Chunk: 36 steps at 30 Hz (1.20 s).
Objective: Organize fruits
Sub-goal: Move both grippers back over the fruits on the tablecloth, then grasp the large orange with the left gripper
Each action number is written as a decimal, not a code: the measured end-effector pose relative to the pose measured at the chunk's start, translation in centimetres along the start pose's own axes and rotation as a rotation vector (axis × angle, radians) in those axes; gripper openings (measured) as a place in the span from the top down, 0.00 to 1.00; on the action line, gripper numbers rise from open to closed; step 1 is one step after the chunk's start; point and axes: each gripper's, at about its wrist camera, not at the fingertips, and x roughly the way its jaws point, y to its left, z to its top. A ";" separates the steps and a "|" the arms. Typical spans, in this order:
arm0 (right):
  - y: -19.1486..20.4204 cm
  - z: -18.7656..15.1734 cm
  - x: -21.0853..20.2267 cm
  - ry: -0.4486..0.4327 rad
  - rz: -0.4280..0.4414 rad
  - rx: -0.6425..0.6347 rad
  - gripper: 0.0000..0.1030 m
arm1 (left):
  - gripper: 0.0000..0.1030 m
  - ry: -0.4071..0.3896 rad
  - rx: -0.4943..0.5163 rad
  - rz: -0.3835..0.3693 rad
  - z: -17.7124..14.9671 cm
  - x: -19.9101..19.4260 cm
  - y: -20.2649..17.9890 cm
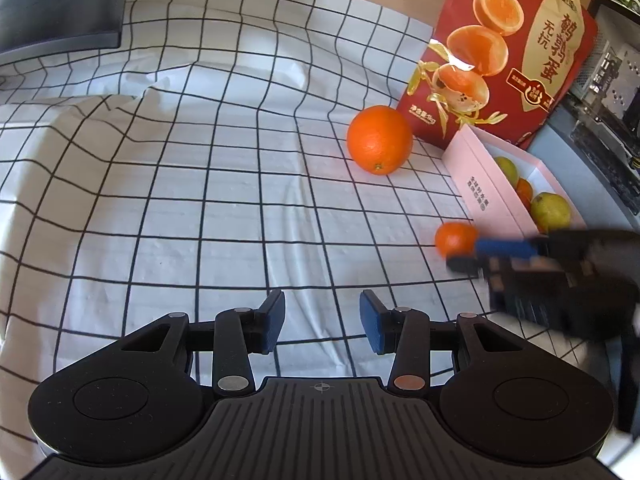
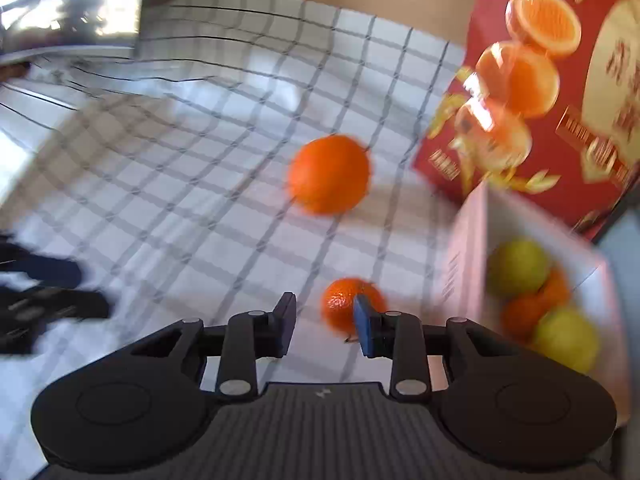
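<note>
A big orange [image 1: 379,140] lies on the checked cloth beside the red box; it also shows in the right wrist view [image 2: 329,174]. A small mandarin [image 1: 455,238] lies next to the pink box [image 1: 486,188], which holds yellow-green and orange fruits [image 2: 538,300]. My right gripper [image 2: 325,324] is open, just short of the mandarin [image 2: 344,304], whose right side sits behind the right finger. From the left wrist view the right gripper [image 1: 476,254] reaches in beside the mandarin. My left gripper [image 1: 322,322] is open and empty over the cloth.
A tall red egg carton [image 1: 504,52] stands behind the pink box [image 2: 468,264]. A dark object [image 1: 56,4] sits at the far left corner. Electronics [image 1: 608,92] stand at the right. The cloth [image 1: 200,184] is rumpled at the far left.
</note>
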 end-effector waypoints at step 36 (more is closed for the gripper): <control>-0.7 -8.2 -0.2 -0.144 0.033 0.212 0.15 | 0.48 -0.017 0.556 0.164 10.9 11.7 -13.9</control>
